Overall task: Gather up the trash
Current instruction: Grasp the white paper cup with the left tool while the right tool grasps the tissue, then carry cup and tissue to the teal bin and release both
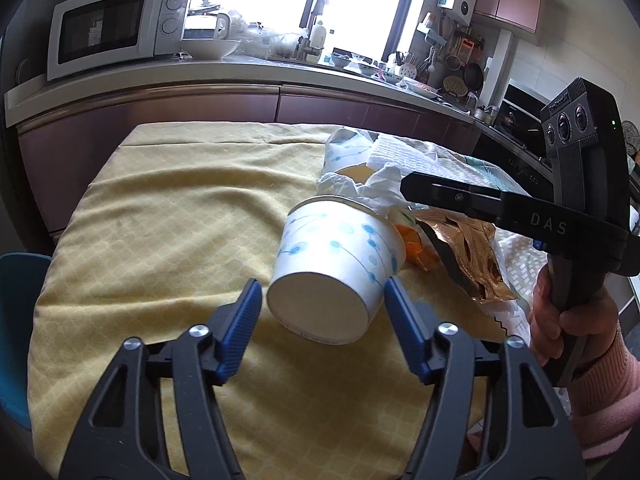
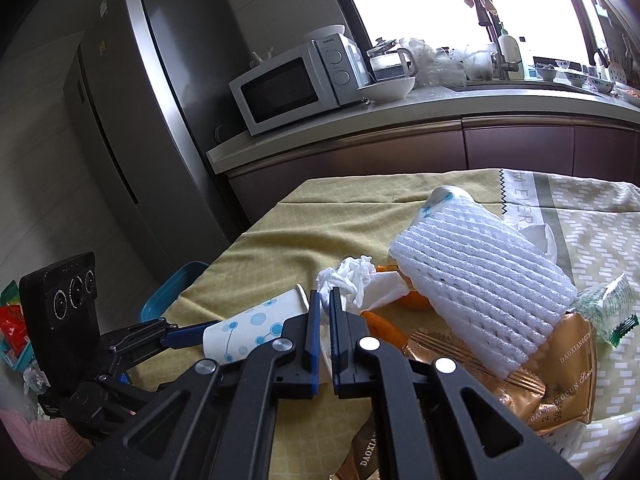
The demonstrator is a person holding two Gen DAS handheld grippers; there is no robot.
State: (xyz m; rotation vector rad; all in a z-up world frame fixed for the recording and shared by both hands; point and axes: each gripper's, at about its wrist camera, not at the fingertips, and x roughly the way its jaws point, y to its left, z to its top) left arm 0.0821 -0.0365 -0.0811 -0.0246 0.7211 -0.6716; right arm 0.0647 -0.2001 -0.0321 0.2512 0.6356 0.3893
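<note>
A white paper cup with blue dots (image 1: pixel 340 264) lies on its side on the yellow tablecloth (image 1: pixel 180 220), its base toward me. My left gripper (image 1: pixel 322 300) is open, its blue pads either side of the cup's base, touching nothing I can confirm. The cup also shows in the right wrist view (image 2: pixel 252 330). My right gripper (image 2: pixel 325 304) is shut on the crumpled white tissue (image 2: pixel 350 280) at the cup's mouth; in the left wrist view its fingers (image 1: pixel 448 196) reach in from the right. A second paper cup (image 1: pixel 348 152) lies behind.
A white foam net sleeve (image 2: pixel 480 292), a gold snack bag (image 2: pixel 560 380), orange peel (image 2: pixel 386 328) and a green-white wrapper (image 2: pixel 608 308) lie to the right. A blue chair (image 1: pixel 20 320) stands at the table's left. Kitchen counter with microwave (image 1: pixel 112 28) lies behind.
</note>
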